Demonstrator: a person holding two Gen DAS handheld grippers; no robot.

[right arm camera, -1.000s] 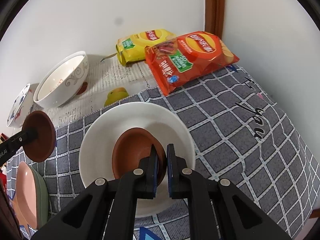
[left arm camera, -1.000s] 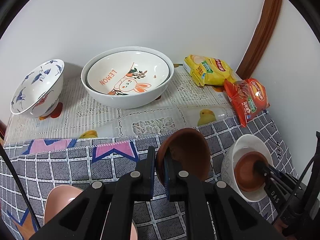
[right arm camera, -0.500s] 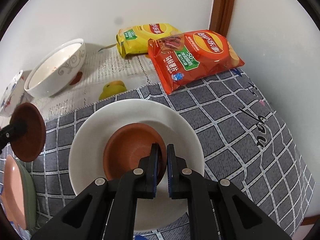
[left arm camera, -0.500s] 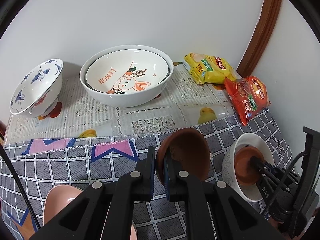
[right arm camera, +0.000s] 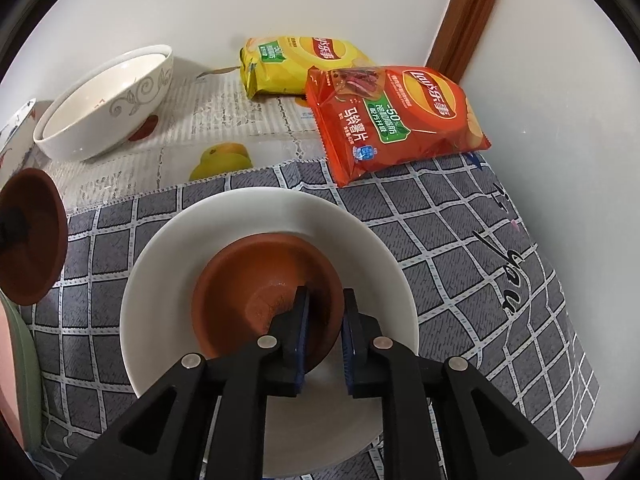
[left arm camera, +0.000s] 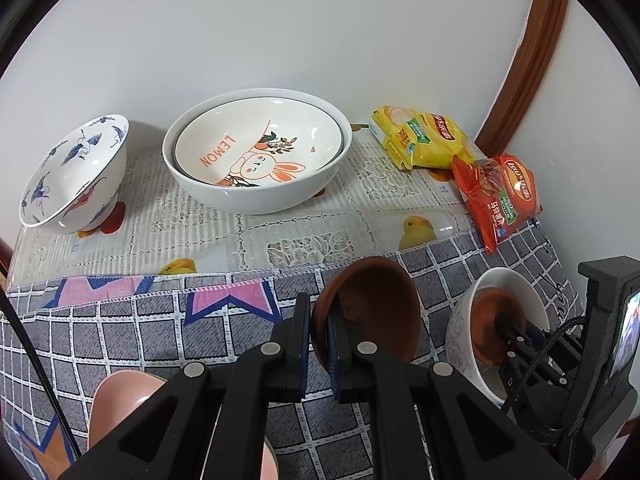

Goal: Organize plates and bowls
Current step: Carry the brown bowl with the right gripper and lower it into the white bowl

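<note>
Right wrist view: right gripper (right arm camera: 323,334), fingers parted, straddles the brown saucer's (right arm camera: 256,292) rim inside the white bowl (right arm camera: 360,240); left gripper (left arm camera: 319,344) pinches another brown dish (left arm camera: 376,308) beside that bowl.

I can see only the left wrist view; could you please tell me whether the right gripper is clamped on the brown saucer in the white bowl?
Observer: The right gripper straddles the near rim of the brown saucer, but its jaws stand slightly parted, so it looks let go. The saucer lies inside the white bowl.
Operator: Thank you. Is there anything under the pink dish at the bottom of my view?
Observer: Yes. The right wrist view shows a green dish whose rim runs along the pink one's edge, so the two appear stacked.
</note>
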